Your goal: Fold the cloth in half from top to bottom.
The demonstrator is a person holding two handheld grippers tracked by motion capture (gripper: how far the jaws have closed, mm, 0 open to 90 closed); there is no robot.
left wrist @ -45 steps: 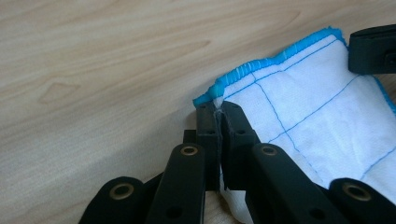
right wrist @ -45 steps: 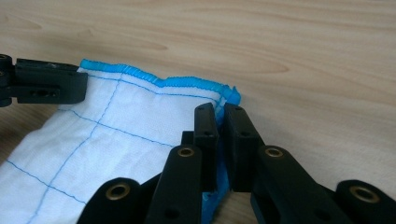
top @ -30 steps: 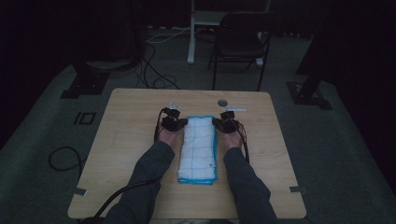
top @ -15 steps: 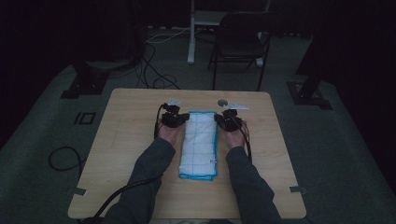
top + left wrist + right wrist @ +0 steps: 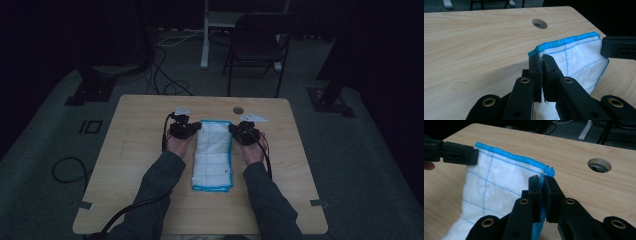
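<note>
Two grippers are pinching the far corners of a white quilted cloth with blue edging (image 5: 214,155): the left gripper (image 5: 541,60) is clamping one corner, the right gripper (image 5: 541,182) the other. Cloth is trailing back beneath both onto the counter (image 5: 135,150) (likely so the edge can be folded evenly). No containers are standing nearby.
</note>
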